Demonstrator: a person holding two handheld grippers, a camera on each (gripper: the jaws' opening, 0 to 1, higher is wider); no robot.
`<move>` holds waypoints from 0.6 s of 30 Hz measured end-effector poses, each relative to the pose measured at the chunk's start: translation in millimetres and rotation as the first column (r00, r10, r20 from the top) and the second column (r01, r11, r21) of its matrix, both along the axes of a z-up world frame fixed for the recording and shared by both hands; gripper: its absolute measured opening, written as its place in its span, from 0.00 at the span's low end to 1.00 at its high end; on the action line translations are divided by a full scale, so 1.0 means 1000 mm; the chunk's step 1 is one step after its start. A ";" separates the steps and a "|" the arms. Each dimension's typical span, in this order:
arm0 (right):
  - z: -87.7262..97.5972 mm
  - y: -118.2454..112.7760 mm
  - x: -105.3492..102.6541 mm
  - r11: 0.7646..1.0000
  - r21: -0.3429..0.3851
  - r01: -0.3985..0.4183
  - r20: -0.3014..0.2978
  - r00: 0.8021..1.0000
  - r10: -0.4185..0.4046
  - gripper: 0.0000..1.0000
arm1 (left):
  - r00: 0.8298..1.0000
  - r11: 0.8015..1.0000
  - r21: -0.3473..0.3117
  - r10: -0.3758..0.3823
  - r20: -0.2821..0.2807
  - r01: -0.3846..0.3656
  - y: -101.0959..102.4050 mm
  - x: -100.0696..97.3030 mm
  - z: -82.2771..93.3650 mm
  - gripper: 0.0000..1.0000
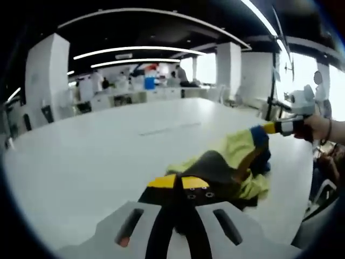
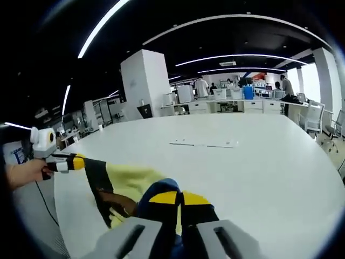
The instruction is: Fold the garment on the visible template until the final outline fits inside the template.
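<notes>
Yellow garment (image 1: 237, 156), one, two hand-held grippers (image 1: 179, 182) (image 2: 180, 198) clamping it

The garment (image 1: 237, 162) is yellow with dark grey and blue panels — bunched and crumpled, not flat. It rests on the white table (image 1: 108, 156), one blue-edged corner lifted taut off the surface.

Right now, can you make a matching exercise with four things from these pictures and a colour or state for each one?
Things:
1. left gripper
2. garment
3. table
4. ceiling lights

Colour or state:
A. white, with a thin outline marked on it
B. long, curved and lit
C. yellow with dark and blue parts, held up at both ends
D. shut on cloth, yellow tips together

Pairs: 1-D, 2-C, 3-A, 4-B
</notes>
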State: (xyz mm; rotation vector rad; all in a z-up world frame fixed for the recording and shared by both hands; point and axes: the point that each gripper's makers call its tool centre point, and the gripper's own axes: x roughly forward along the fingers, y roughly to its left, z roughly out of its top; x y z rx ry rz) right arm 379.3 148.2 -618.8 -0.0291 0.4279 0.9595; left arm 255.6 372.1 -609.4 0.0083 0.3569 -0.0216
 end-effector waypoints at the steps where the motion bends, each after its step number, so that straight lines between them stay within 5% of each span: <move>1: 0.003 0.000 0.001 1.000 0.003 -0.001 0.006 1.000 0.000 0.00 | 1.000 1.000 0.001 0.001 0.007 -0.001 0.002 0.000 0.003 0.00; 18: 0.045 0.007 0.031 0.999 -0.029 -0.029 0.081 0.996 0.031 0.00 | 1.000 1.000 -0.008 0.009 0.018 -0.009 0.030 0.043 0.045 0.00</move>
